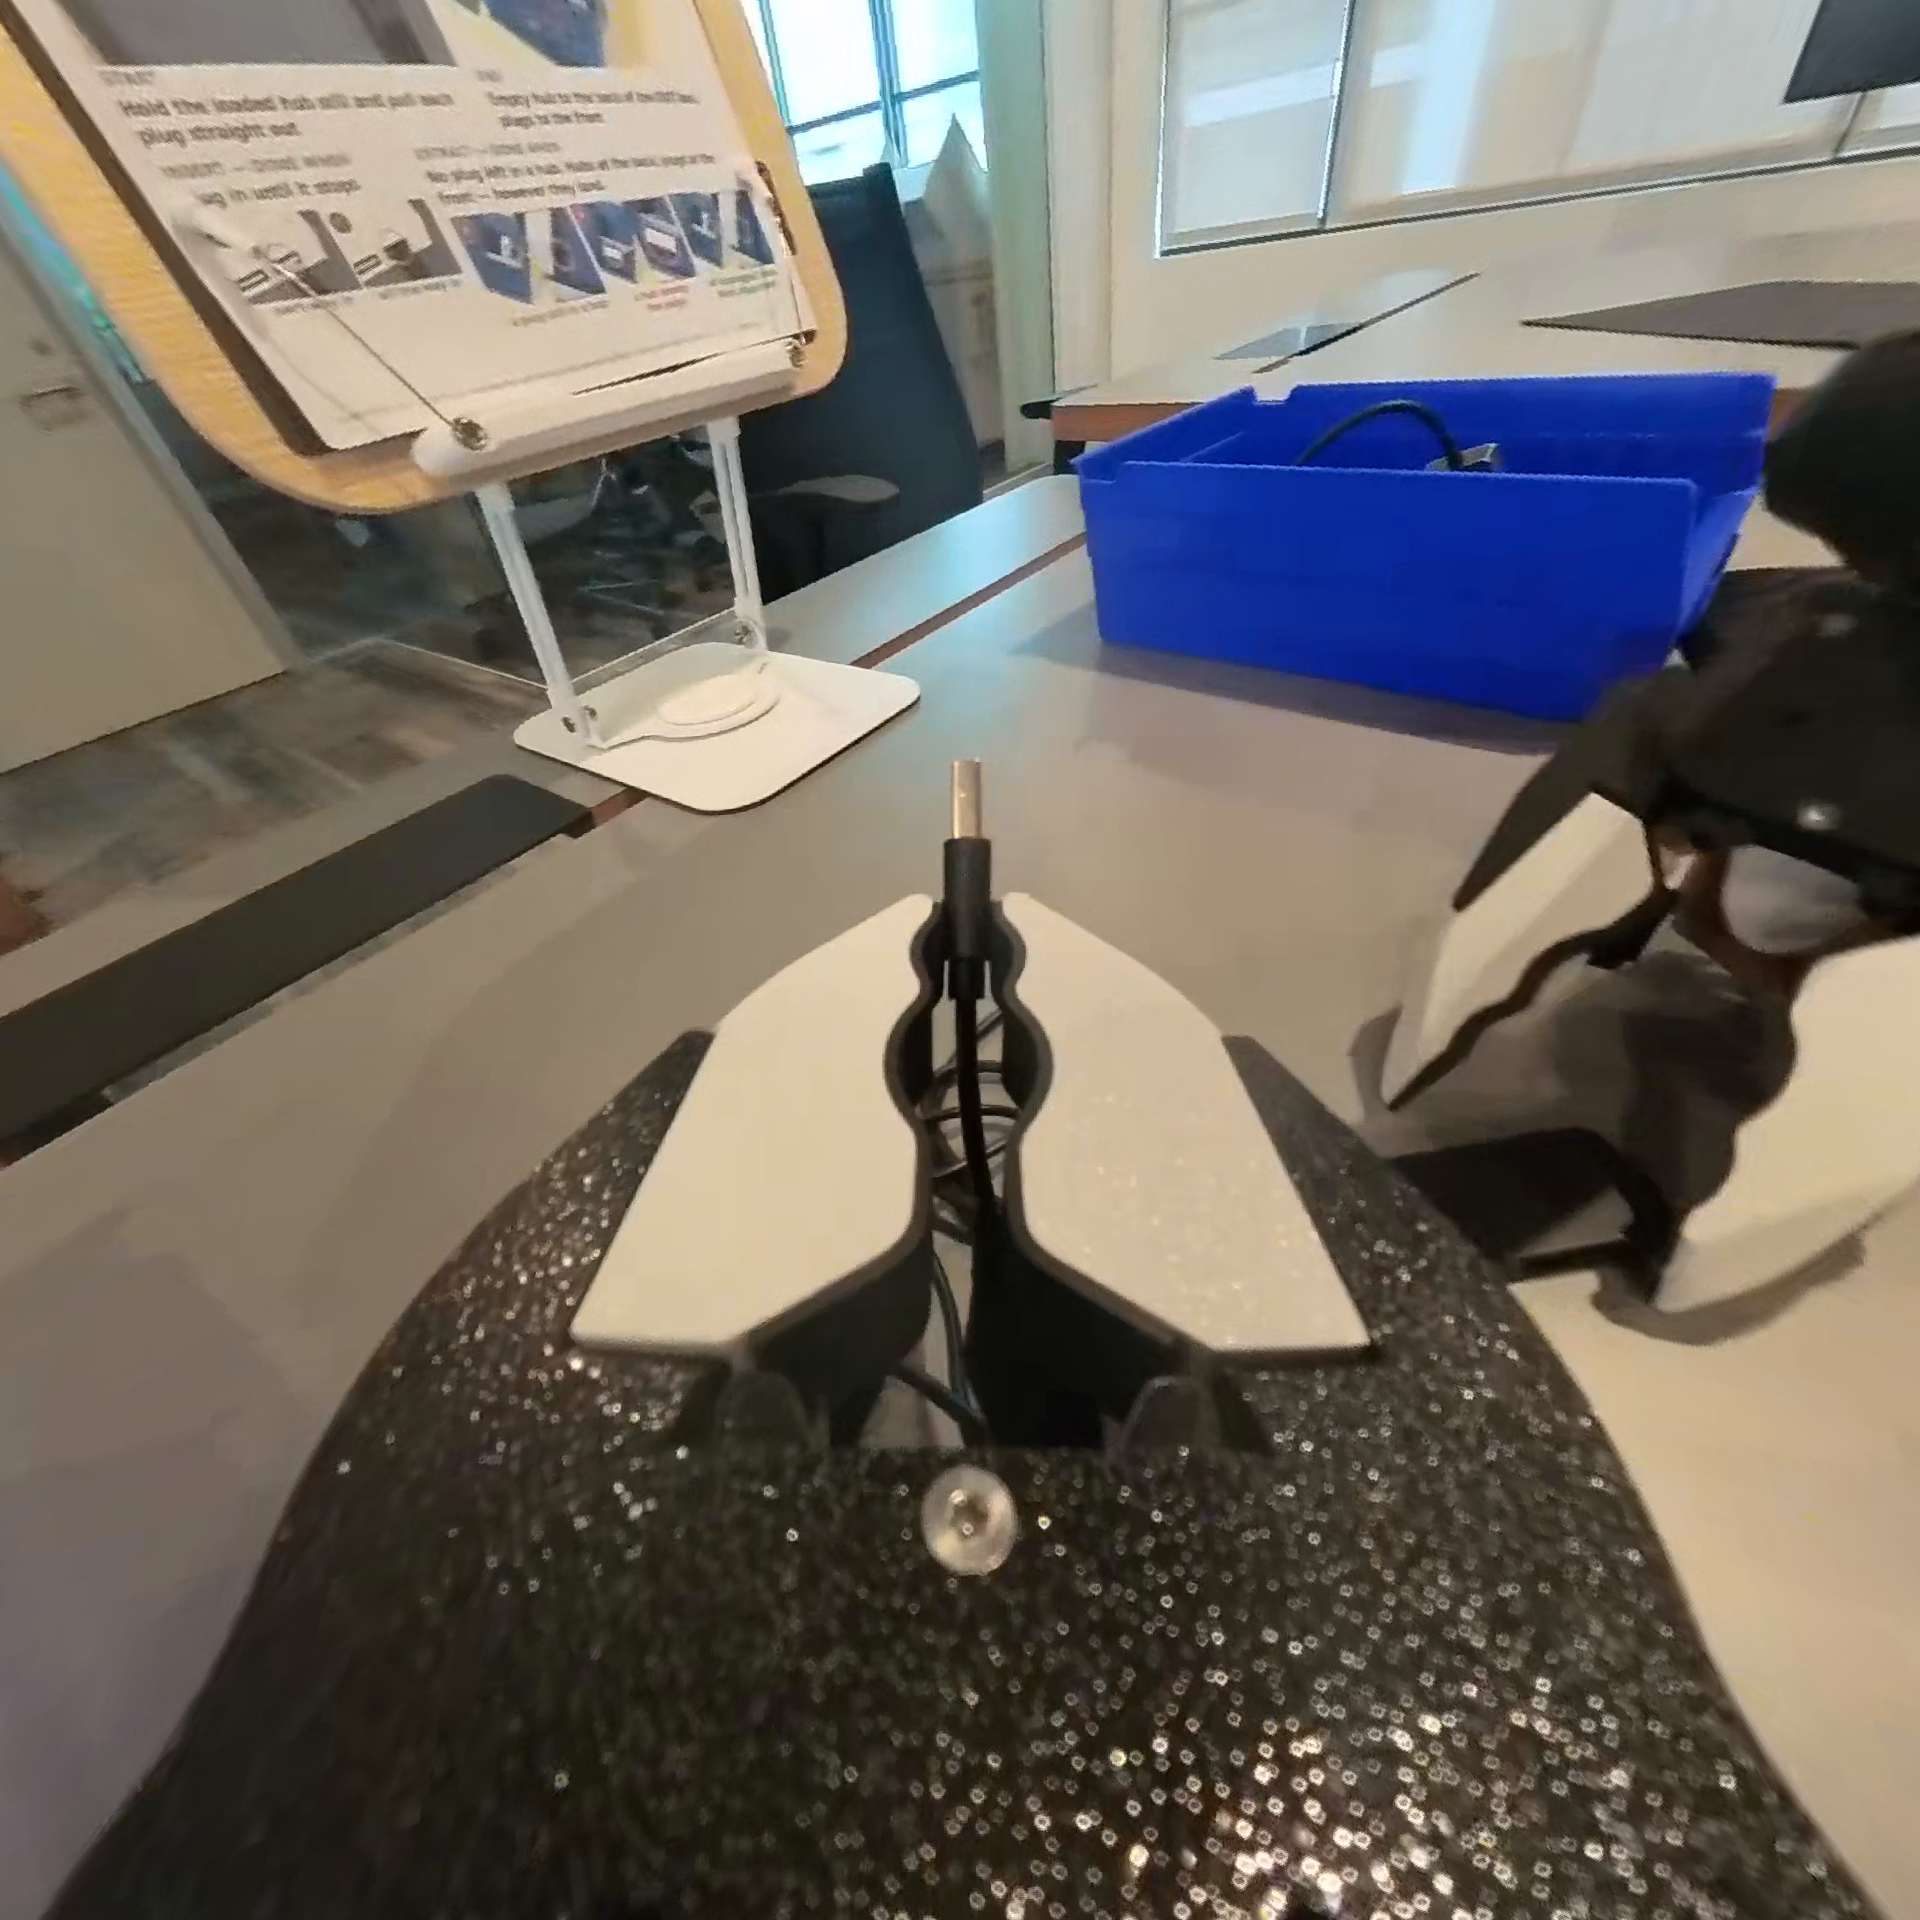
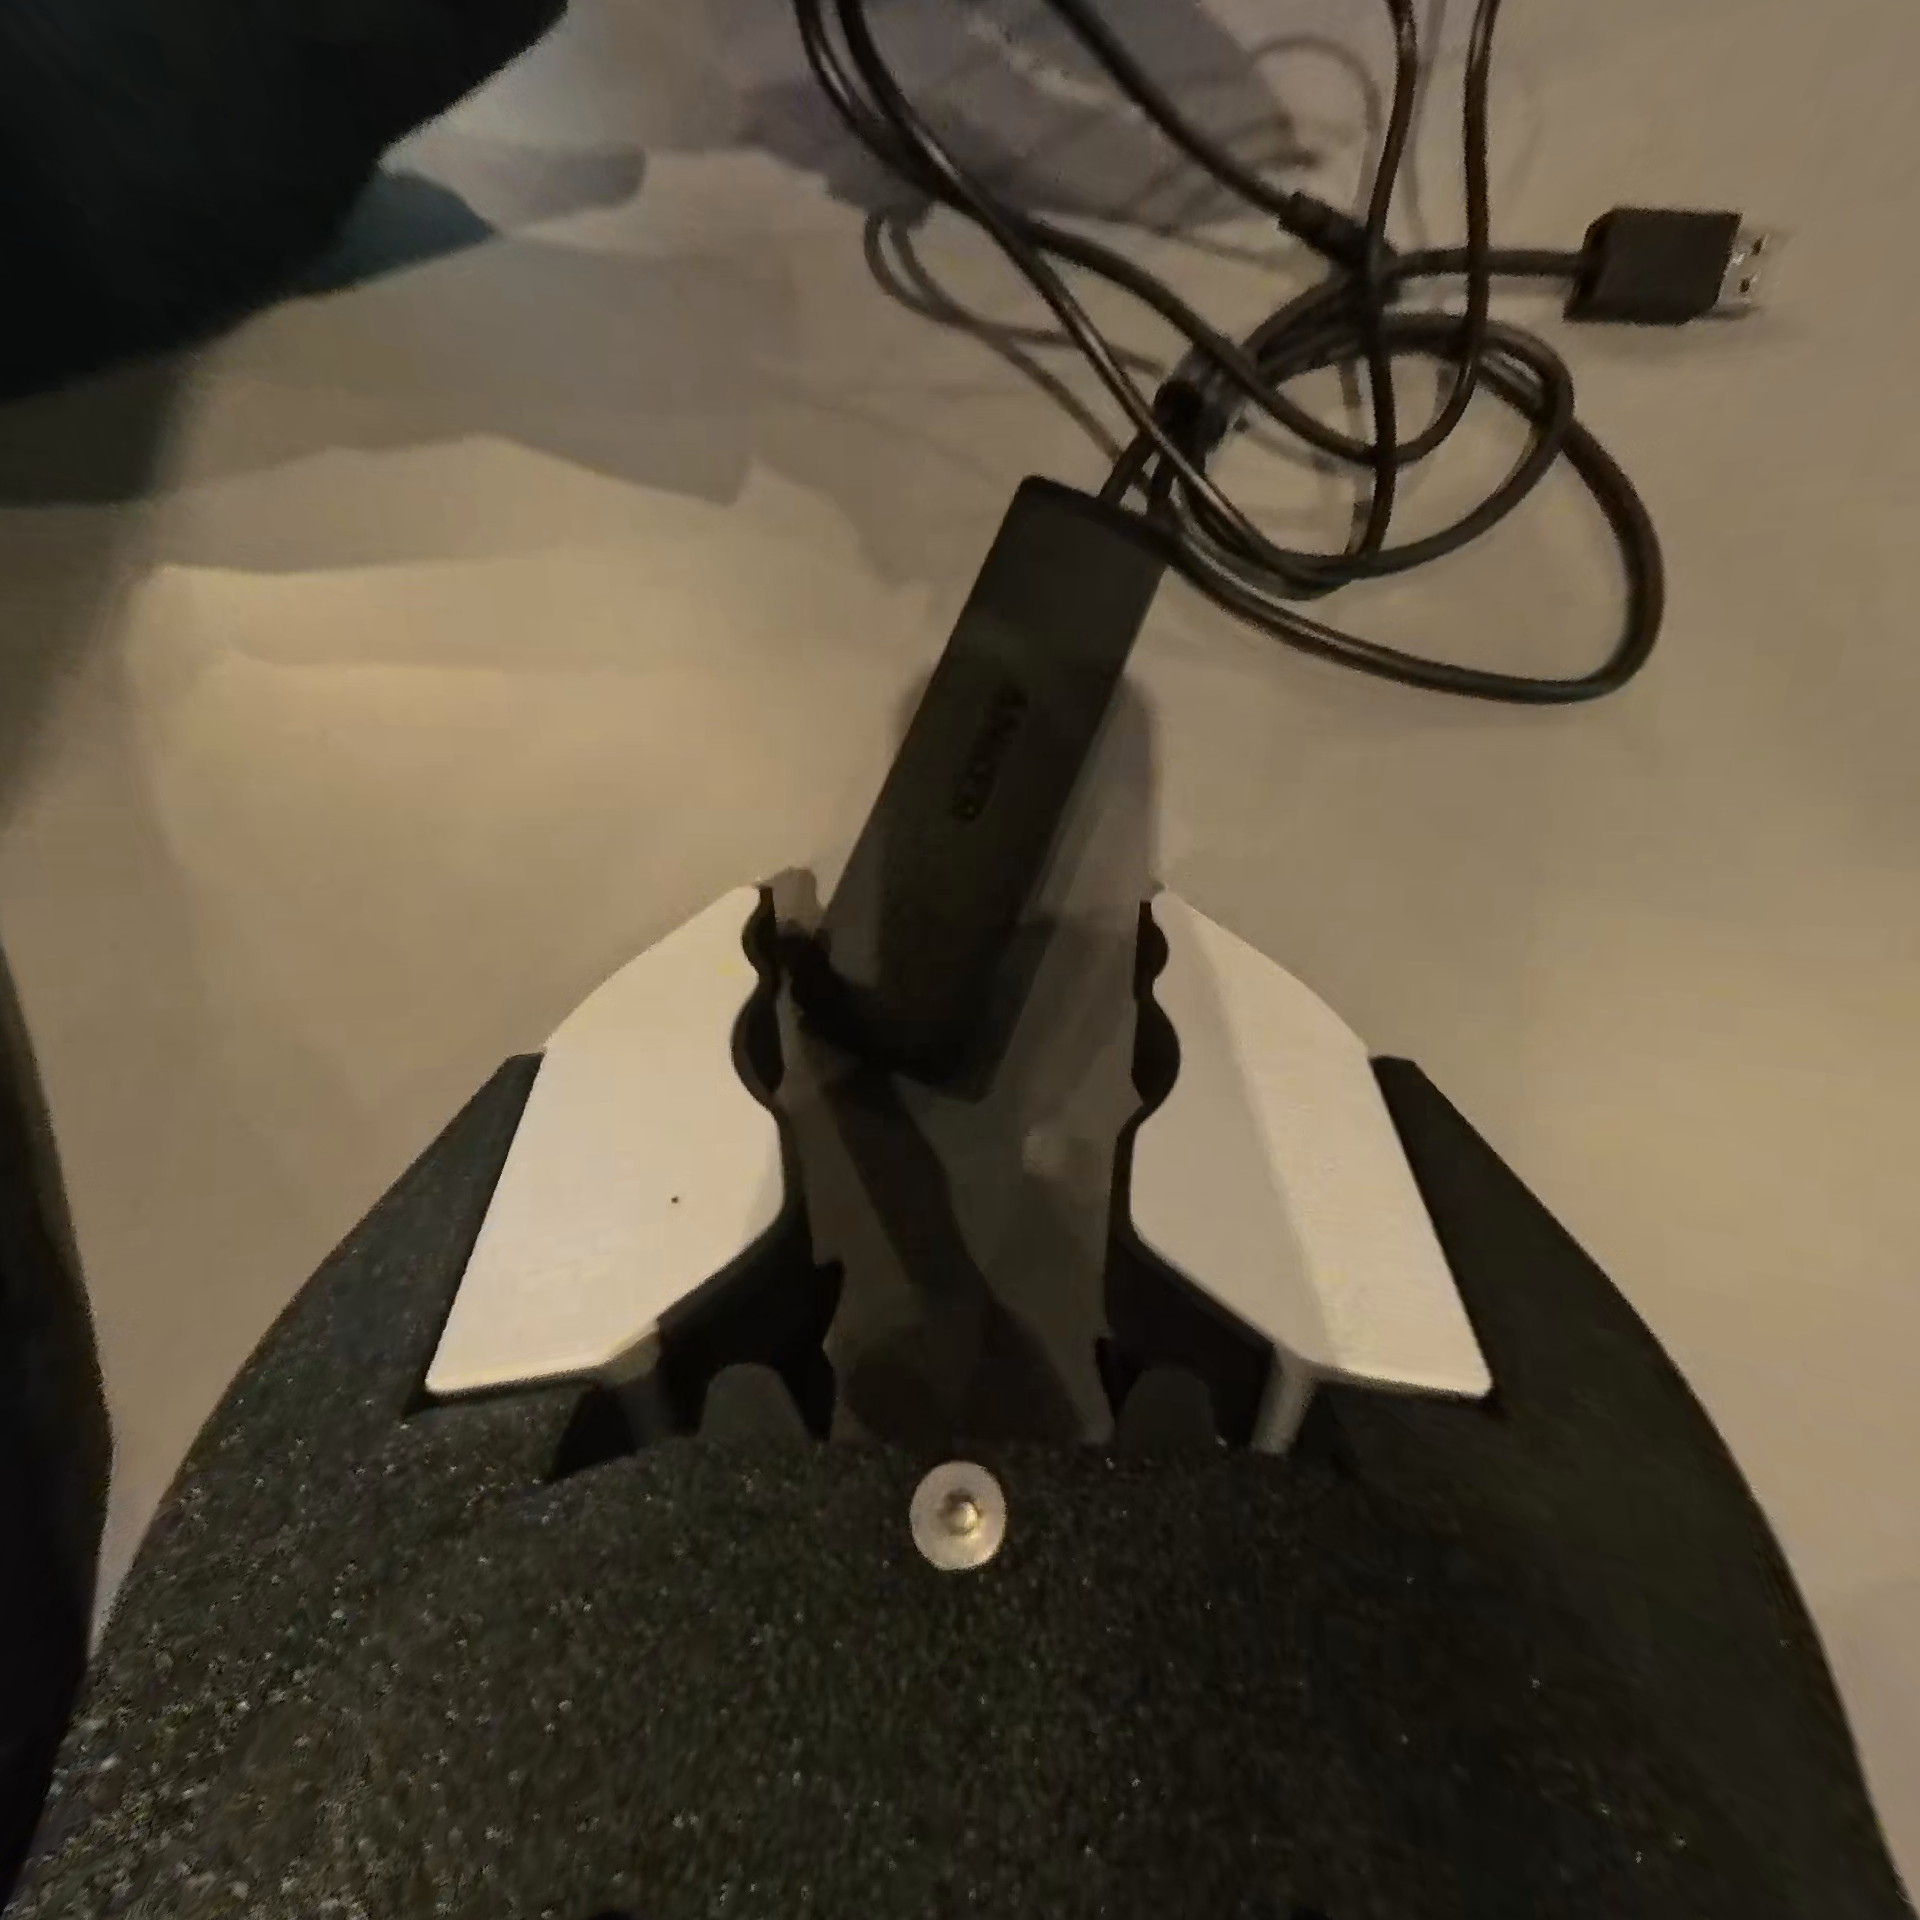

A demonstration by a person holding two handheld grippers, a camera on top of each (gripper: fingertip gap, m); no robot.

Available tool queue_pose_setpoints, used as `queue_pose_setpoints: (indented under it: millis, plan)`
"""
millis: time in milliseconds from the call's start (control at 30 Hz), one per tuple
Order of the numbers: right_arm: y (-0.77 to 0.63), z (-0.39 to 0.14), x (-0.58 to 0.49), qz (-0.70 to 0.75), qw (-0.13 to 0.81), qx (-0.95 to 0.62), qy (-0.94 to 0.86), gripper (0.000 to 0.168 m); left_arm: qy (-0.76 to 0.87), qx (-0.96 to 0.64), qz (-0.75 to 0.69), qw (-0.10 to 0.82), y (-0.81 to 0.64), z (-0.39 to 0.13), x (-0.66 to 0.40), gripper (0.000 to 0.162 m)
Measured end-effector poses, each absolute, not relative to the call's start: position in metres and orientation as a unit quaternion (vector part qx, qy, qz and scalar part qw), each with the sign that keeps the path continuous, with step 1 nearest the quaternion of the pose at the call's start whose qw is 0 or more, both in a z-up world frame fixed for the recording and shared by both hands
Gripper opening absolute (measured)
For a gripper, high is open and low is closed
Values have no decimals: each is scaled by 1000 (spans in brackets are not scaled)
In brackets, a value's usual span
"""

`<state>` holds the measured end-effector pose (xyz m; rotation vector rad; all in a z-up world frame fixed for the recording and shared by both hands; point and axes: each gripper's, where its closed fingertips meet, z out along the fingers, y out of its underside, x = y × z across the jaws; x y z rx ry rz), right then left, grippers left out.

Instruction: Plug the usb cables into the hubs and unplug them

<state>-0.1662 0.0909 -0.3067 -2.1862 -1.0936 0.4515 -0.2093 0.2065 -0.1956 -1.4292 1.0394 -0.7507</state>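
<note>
**Desk editor:** Office room, grey table [image 1: 364, 1143], windows behind. What are the grippers doing?

**Photographer:** Start with the left gripper [image 1: 968, 914]. Its two white fingers are closed on a black usb cable [image 1: 964, 904], just behind the plug, whose metal tip points forward and clear of the fingertips. The cord trails back between the fingers. The right gripper [image 2: 951, 904] stands over the table with its jaws apart, a black hub [image 2: 987, 769] lying between the fingertips. The left finger seems to touch the hub's near end; the right finger stands clear, so I judge it not yet gripped.

**Desk editor:** And beyond the hub?

**Photographer:** A tangle of black cords [image 2: 1455, 499] runs from its far end, with a loose plug [image 2: 1652, 265] lying well apart at the right.

**Desk editor:** What could go wrong?

**Photographer:** My reading: the hub sits tilted across the open jaws, so closing could twist it or push it away. An unsteady hub would let the plug miss its port. The plug is pinched by a thin neck, so it may swivel under push. Looped cords could snag and drag.

**Desk editor:** Any containers?

**Photographer:** A blue bin [image 1: 1403, 582] at the far right of the table, holding at least one black cord; the rest of its inside is hidden. A stand with an instruction sheet [image 1: 499, 260] is at the left.
</note>
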Motion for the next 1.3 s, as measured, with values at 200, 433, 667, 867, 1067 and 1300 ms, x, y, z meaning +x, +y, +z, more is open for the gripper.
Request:
queue_pose_setpoints:
  millis: [200,433,667,867,1067,1300]
  plan:
    - [84,-307,-173,154,320,-833,-425,47,439,-611,-320,576,207,-194,-210,7]
    - [101,-288,-163,161,386,-834,-361,34,436,-611,-318,579,206,-191,-211,7]
    - [122,-231,-108,342,502,-780,-152,0,464,-599,-368,539,184,-191,-197,7]
    - [116,-249,-88,300,467,-811,-182,0,495,-604,-359,510,175,-207,-185,7]
    - [86,-273,-142,245,400,-844,-260,61,493,-609,-344,518,180,-210,-187,7]
    - [89,-304,-149,91,388,-877,-267,96,506,-603,-338,516,176,-212,-184,7]
